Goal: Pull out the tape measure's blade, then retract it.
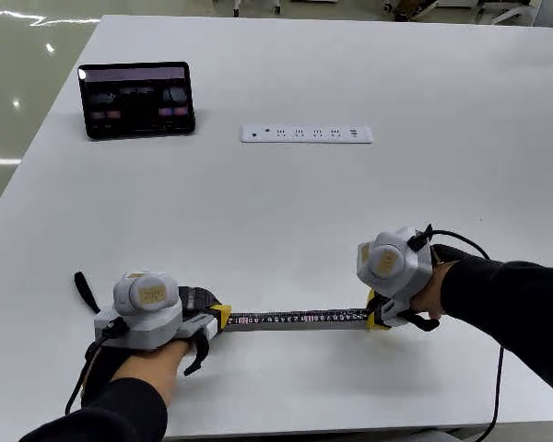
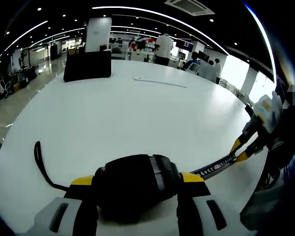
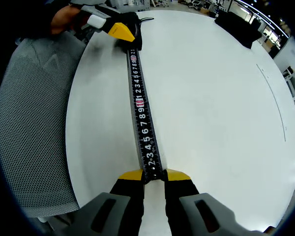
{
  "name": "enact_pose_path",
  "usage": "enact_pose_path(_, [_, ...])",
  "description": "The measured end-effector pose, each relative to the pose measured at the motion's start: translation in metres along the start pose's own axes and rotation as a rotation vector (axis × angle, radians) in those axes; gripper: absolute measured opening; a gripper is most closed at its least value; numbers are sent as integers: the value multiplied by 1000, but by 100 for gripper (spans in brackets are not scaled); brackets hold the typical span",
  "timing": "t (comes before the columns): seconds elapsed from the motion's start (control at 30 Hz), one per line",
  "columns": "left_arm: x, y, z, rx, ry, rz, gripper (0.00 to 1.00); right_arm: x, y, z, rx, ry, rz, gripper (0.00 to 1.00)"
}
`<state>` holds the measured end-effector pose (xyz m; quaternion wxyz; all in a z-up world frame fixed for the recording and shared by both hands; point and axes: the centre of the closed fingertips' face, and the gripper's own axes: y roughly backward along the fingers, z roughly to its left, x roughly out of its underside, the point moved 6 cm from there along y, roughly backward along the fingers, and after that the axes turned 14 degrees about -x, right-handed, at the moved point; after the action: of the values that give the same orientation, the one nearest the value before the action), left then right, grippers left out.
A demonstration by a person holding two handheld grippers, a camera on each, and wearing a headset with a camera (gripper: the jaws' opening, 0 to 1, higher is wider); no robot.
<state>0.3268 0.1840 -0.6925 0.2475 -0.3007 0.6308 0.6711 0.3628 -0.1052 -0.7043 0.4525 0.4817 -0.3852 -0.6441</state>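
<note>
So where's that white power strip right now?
In the head view, the power strip lies far across the table, right of the tablet, beyond the pulled-out tape.

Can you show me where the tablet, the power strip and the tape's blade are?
tablet point(image 1: 136, 98), head view, middle of its dark screen.
power strip point(image 1: 306, 134), head view, middle of its white top.
blade point(image 3: 142, 113), right gripper view, on its numbered face.

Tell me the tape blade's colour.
The blade is black with white numerals, some red, clearest in the right gripper view.
</note>
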Motion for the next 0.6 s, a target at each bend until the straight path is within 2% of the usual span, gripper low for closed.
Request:
enact_pose_path(0.07, [1, -1, 3, 8, 19, 9, 61, 2, 0, 0, 6, 20, -32, 10])
enact_pose_path(0.13, [1, -1, 2, 11, 19, 6, 61, 4, 0, -1, 2, -5, -63, 10])
enact_pose_path(0.2, [1, -1, 3, 15, 23, 10, 61, 2, 0, 1, 6, 31, -57, 10])
enact_pose_path(0.37, [1, -1, 3, 23, 33, 14, 61, 0, 0, 0, -11, 2, -74, 10])
enact_pose_path(0.6, [0, -2, 3, 37, 36, 19, 61, -5, -3, 1, -8, 15, -85, 10])
